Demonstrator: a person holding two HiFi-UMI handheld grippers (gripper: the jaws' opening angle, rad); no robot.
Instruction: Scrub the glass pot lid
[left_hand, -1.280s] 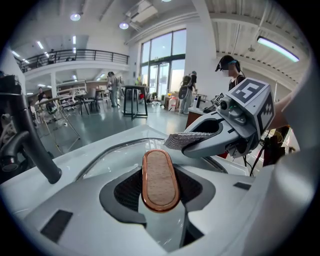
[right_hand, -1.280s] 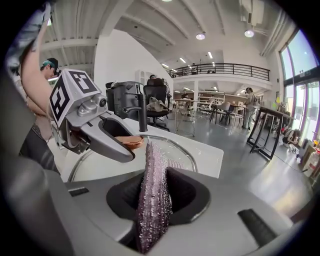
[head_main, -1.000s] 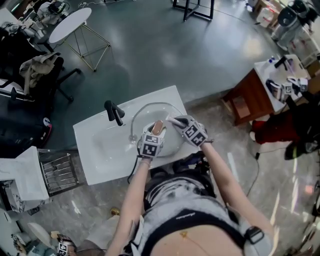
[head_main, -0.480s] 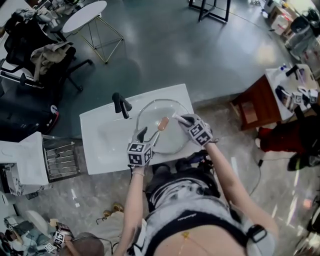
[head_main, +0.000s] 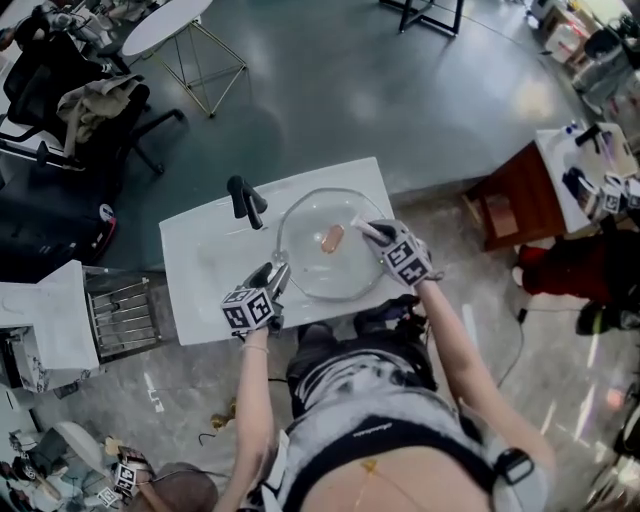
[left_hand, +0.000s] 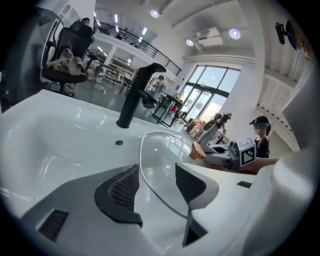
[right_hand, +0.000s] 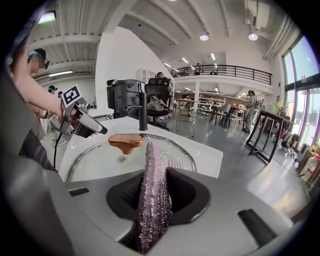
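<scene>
Glass pot lid (head_main: 318, 278), copper-coloured knob (head_main: 332, 238) uppermost: lies over the basin of the white sink counter (head_main: 198, 262), just beside the black faucet (head_main: 247, 201).

Right hand-held gripper (head_main: 363, 229): jaws clamped on a purple glittery scrubbing pad (right_hand: 152, 200), held at the lid's right rim.

Left hand-held gripper (head_main: 272, 277): jaws wide apart, having just eased slightly closer. The lid's near-left rim stands between them. The pads appear clear of the glass, though one sits close.
</scene>
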